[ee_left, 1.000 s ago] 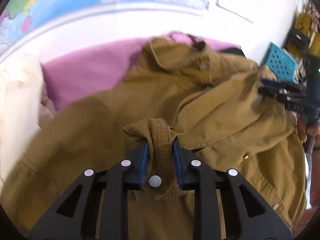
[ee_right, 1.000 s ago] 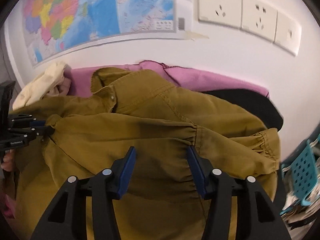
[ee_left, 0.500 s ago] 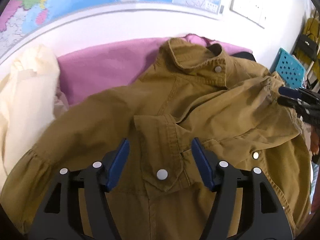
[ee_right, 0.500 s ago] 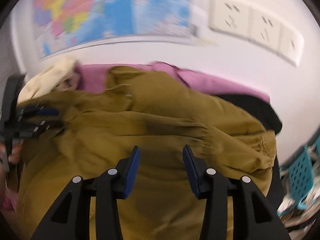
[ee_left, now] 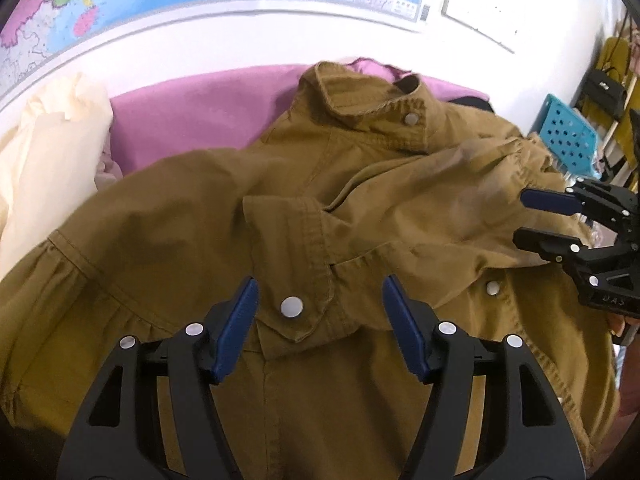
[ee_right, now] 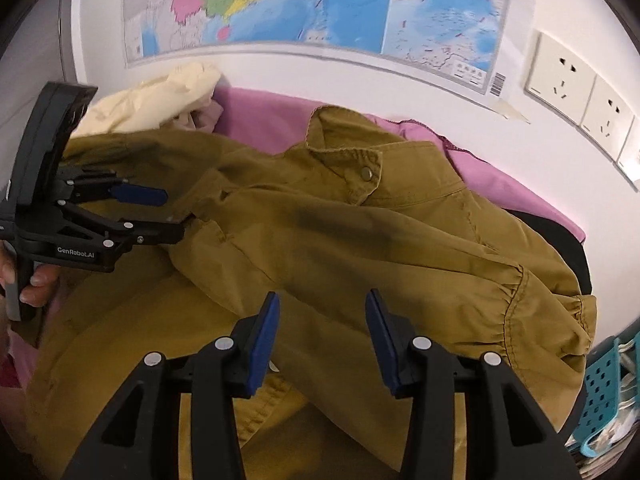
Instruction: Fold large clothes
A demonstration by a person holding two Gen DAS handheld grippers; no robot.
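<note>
A mustard-brown jacket point(ee_left: 192, 216) lies spread front-up, collar toward the wall; it also shows in the right wrist view point(ee_right: 400, 248). One sleeve is folded across its chest. My left gripper point(ee_left: 318, 300) is open and empty, hovering over the chest pocket flap with its snap point(ee_left: 291, 306). It also shows at the left of the right wrist view point(ee_right: 168, 212), jaws apart by the sleeve's cuff end. My right gripper point(ee_right: 320, 328) is open and empty above the folded sleeve. It shows at the right of the left wrist view point(ee_left: 520, 216), jaws apart at the jacket's edge.
A pink garment point(ee_left: 192, 120) and a cream garment point(ee_left: 44, 152) lie behind the jacket against the white wall with a map point(ee_right: 320, 4) and sockets point(ee_right: 560, 80). A dark garment point(ee_right: 560, 236) lies under the jacket's right side. A teal basket point(ee_left: 568, 140) stands at right.
My left gripper let go of the pocket flap and opened wide; the flap now lies flat. Both grippers drew back a little, the right one staying open.
</note>
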